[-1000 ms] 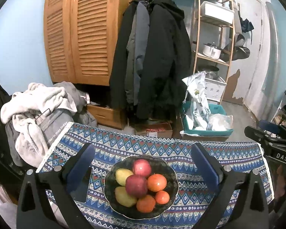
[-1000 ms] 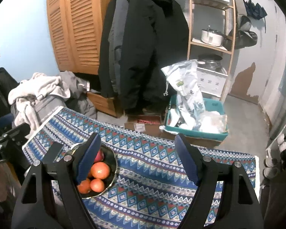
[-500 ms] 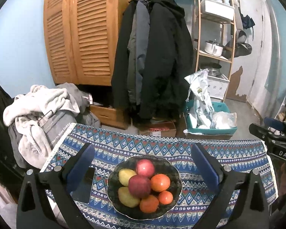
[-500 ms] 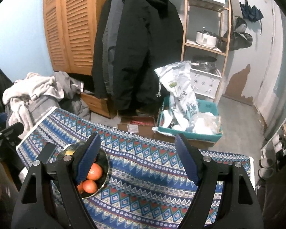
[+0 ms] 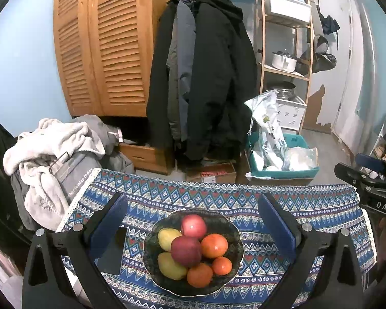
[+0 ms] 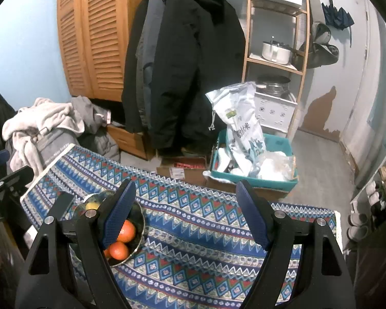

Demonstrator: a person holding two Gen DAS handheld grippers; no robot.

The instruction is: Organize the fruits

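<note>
Between the wide-spread blue pads of the left claw (image 5: pixel 192 219) sits the bowl (image 5: pixel 151 247) of fruit, heaped and near the front edge of the cloth-covered counter (image 5: pixel 308 200); nothing is held. The right claw (image 6: pixel 185 213) also stands open and empty, over bare cloth just right of the bowl.

The pile is the main risk. A red apple (image 5: pixel 185 251) rides on top, resting on two pears (image 5: pixel 168 238) and the oranges (image 5: pixel 214 245); pulling a lower fruit first, or nudging the heap with a pad, would likely send a round one rolling off the counter. A dark phone (image 5: pixel 112 252) lying flat beside the bowl could be knocked by the left pad. The cloth might drag if the bowl is pushed.

The pears seem to lie with their long axes slanting across the bowl, roughly left-back to right-front; which ends carry the stems cannot be told.
</note>
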